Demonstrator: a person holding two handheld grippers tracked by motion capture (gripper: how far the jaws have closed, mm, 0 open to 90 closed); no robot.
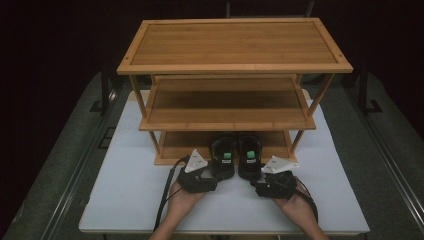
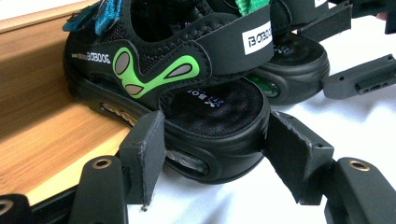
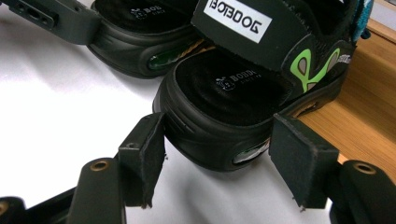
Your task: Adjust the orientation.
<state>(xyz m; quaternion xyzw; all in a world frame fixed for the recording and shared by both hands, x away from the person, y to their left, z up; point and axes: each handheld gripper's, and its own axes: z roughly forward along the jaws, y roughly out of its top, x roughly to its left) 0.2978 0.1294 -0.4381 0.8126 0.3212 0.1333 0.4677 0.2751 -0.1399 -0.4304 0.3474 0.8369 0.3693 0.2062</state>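
Two black sandals with green marks stand side by side, toes on the bottom shelf (image 2: 37, 126) of a wooden rack (image 1: 235, 67), heels over the white table (image 1: 130, 195). My left gripper (image 1: 216, 173) holds the left sandal (image 1: 222, 155) by the heel. In the left gripper view both pads of that gripper (image 2: 212, 158) press the sides of the heel (image 2: 215, 126). My right gripper (image 1: 253, 180) is at the right sandal (image 1: 249, 156). In the right gripper view its pads (image 3: 217, 161) touch both sides of that heel (image 3: 219, 116).
The rack has three shelves; the upper two are bare and overhang the sandals. Its thin legs stand beside both hands. The other sandal (image 2: 289, 60) and a right gripper finger (image 2: 359, 77) lie close by. White table surface spreads to left and right.
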